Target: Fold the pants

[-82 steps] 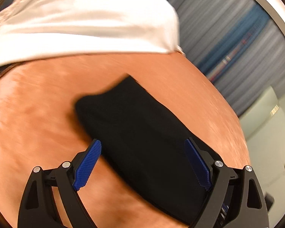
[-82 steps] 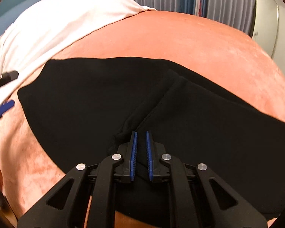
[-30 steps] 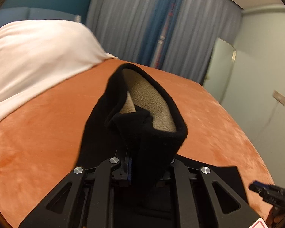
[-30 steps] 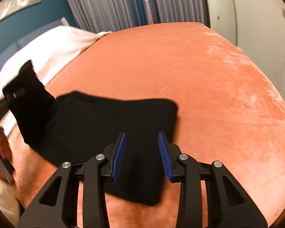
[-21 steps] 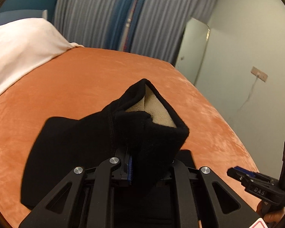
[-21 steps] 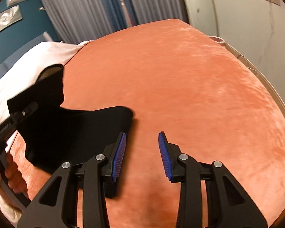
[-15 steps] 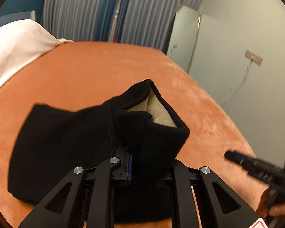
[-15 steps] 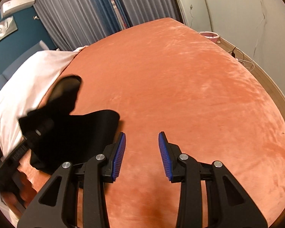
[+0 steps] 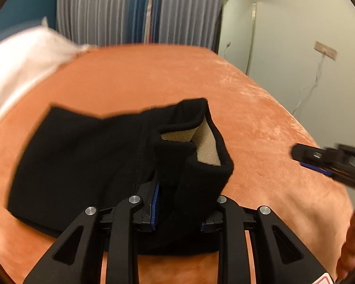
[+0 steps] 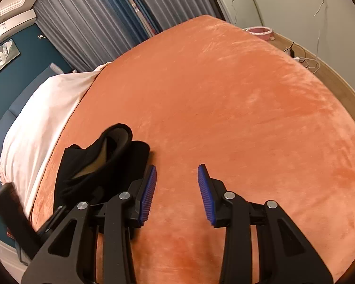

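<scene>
Black pants with a beige fleece lining [image 9: 82, 165] lie folded on the orange bedspread [image 9: 165, 75]. One end stands up in a fold between the jaws of my left gripper [image 9: 179, 210]. Those jaws are opening: the left pad's blue face shows beside the cloth, which no longer looks squeezed. In the right wrist view the pants [image 10: 101, 163] sit left of my right gripper [image 10: 176, 194], which is open over bare bedspread with nothing between its fingers. The right gripper [image 9: 319, 163] also shows at the right edge of the left wrist view.
A white duvet [image 10: 40, 118] covers the left side of the bed. The orange bedspread [image 10: 224, 94] stretches far and right. A pink bowl [image 10: 259, 31] and cables [image 10: 300, 59] are on the floor by the wall. A hand [image 9: 352, 248] holds the right gripper.
My left gripper carried the pants' end over the folded part and sank toward the bed; its jaws have begun to part. My right gripper drifted right, off the pants, staying open.
</scene>
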`<state>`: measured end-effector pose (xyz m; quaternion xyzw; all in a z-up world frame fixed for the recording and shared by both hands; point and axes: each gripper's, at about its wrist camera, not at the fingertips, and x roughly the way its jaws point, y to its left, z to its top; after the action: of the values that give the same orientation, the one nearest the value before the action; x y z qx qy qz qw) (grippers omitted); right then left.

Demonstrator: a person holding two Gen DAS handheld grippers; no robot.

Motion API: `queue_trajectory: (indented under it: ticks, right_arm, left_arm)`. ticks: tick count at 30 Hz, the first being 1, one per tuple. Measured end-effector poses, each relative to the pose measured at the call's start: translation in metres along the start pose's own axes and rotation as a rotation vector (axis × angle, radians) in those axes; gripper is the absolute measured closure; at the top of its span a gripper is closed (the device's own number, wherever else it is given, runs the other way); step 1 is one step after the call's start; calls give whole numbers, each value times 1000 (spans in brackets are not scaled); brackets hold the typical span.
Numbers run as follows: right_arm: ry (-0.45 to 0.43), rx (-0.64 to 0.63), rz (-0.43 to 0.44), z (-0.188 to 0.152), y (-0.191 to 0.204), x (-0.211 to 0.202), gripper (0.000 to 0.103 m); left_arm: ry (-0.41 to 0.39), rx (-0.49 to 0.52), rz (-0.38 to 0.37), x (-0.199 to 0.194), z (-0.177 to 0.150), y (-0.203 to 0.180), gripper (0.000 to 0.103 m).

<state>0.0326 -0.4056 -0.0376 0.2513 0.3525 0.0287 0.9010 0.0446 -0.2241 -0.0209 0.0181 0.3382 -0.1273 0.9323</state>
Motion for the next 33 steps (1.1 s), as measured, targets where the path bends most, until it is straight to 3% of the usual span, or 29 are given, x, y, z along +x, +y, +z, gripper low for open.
queue_trajectory:
  ticks: [3, 4, 5, 6, 9, 10, 12, 13, 18, 21, 24, 25, 28, 29, 30, 31, 33]
  right_arm:
    - [15, -9, 39, 0, 12, 6, 67]
    - [18, -10, 50, 1, 14, 8, 66]
    - [19, -8, 67, 1, 19, 11, 59]
    - [16, -5, 83, 1, 22, 13, 54]
    - [10, -12, 88, 2, 32, 15, 53]
    - [6, -13, 81, 2, 34, 16, 53]
    - [2, -16, 67, 2, 37, 17, 53]
    - [3, -14, 61, 3, 36, 19, 53]
    - [36, -11, 76, 3, 33, 25, 52]
    - [94, -35, 142, 0, 42, 35, 50]
    - [135, -35, 244, -2, 56, 48, 46]
    - [140, -43, 261, -3, 63, 53, 39]
    - [159, -104, 227, -10, 80, 71, 30]
    - [173, -163, 165, -16, 87, 82, 37]
    - [169, -247, 65, -23, 95, 86, 65]
    - [156, -272, 54, -25, 98, 82, 83]
    - [104, -279, 124, -22, 107, 49, 88]
  left_arm:
    - [-76, 64, 20, -21, -2, 4, 75]
    - [-91, 63, 24, -23, 0, 5, 69]
    - [-68, 60, 30, -15, 5, 6, 61]
    - [-13, 64, 20, -3, 9, 4, 61]
    - [141, 58, -57, 27, 10, -3, 54]
    - [148, 31, -84, 24, 9, -3, 54]
    - [68, -4, -149, 0, 5, -3, 47]
    - [24, -6, -169, -12, 3, -4, 32]
    - [-107, 8, -242, -67, -4, 23, 28]
    - [-94, 7, -166, -74, 7, 56, 22]
    - [0, -38, -51, -50, 24, 105, 21]
    - [28, -61, -8, -41, 26, 120, 21]
    - [106, -123, 61, -13, 20, 160, 21]
    - [120, -138, 38, -6, 15, 168, 21]
    - [134, -152, 27, -1, 12, 173, 21]
    - [151, -163, 24, 7, 9, 178, 21]
    - [170, -167, 26, 14, -3, 183, 21]
